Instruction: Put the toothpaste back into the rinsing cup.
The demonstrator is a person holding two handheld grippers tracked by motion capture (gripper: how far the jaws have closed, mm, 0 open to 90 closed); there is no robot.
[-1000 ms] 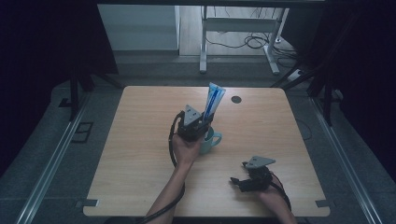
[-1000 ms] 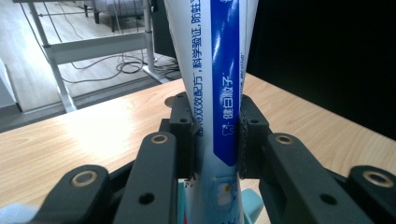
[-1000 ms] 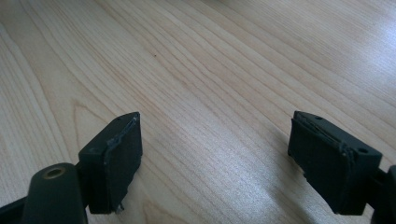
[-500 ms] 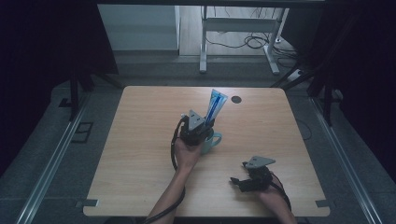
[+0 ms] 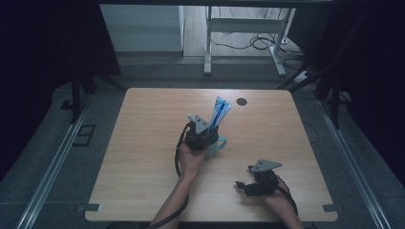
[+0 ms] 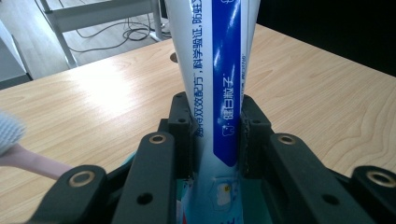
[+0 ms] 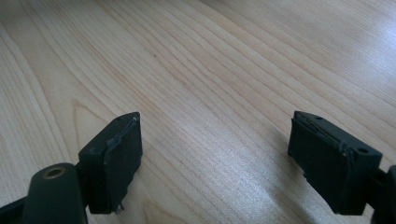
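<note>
Right, your left hand-held gripper [image 5: 204, 129] is clamped on the toothpaste tube [image 6: 215, 93], holding it upright over the teal cup [image 5: 217, 144] mid-bench, probably so it drops in cleanly; your right hand-held gripper [image 7: 215, 163] rests with jaws spread wide and empty, out of the way on the bench [image 5: 143, 143]

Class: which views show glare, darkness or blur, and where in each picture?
High view: dim, with black surrounds beyond the table. Left gripper view: window glare whitens the wood at upper left; the toothbrush head at the left edge is blurred, while the toothpaste tube print stays sharp. Right gripper view: a soft sheen lies on the wood between the open right gripper jaws.
</note>
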